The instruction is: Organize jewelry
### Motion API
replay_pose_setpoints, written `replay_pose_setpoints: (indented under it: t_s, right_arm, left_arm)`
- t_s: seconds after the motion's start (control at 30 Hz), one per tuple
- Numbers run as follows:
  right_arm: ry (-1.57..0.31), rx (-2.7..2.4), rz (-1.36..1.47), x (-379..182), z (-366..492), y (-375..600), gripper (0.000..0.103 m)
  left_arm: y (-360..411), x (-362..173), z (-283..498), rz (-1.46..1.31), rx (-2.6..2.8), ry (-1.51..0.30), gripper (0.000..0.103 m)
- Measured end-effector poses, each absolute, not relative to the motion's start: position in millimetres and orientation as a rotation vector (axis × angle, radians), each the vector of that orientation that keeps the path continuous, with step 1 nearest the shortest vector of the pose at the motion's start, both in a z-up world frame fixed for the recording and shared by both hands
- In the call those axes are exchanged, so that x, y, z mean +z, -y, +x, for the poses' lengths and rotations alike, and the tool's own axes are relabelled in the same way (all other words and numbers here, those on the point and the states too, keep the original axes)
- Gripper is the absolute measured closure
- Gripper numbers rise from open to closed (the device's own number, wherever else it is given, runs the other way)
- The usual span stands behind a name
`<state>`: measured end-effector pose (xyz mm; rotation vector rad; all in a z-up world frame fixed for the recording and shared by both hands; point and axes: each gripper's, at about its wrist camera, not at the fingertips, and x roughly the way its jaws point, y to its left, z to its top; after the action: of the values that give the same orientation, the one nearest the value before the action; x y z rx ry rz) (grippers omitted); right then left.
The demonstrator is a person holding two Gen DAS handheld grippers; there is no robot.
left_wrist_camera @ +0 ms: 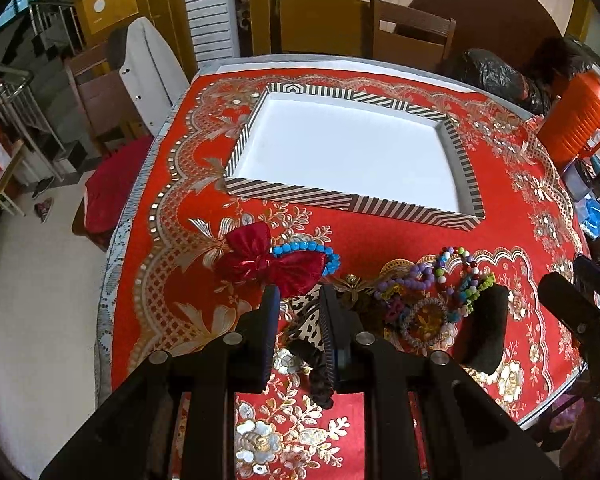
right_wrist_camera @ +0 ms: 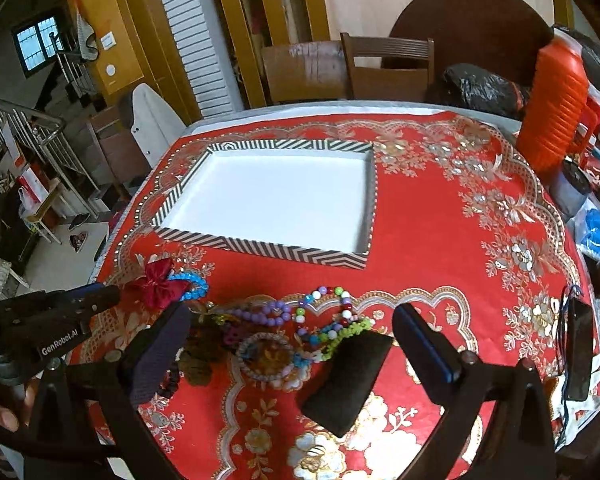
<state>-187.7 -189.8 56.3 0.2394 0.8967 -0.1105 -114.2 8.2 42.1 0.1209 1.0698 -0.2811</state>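
- We are looking at the jewelry pile (right_wrist_camera: 284, 332), beaded bracelets lying tangled on the red tablecloth (right_wrist_camera: 440, 240), near the striped tray (right_wrist_camera: 260, 246), whose white floor is showing bare.
- Our left gripper (left_wrist_camera: 300, 320) is hovering just left of the pile, jaws narrowed with only a slim gap, gripping nothing we can make out.
- Our right gripper (right_wrist_camera: 292, 332) is hanging spread wide, and the pile is lying between its fingers, so it is probably nearer.
- A black block (right_wrist_camera: 348, 380) is sitting beside the beads.
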Motion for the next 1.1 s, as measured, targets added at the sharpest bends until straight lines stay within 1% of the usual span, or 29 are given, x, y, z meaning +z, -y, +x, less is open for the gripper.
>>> replay_pose_setpoints:
  t_s: [1.1]
  right_arm:
    - [-0.948,-0.121,0.206,49,-172,181,0.000]
  left_arm:
    - [-12,34,-108,0.110,-0.280,-1.097,0.096]
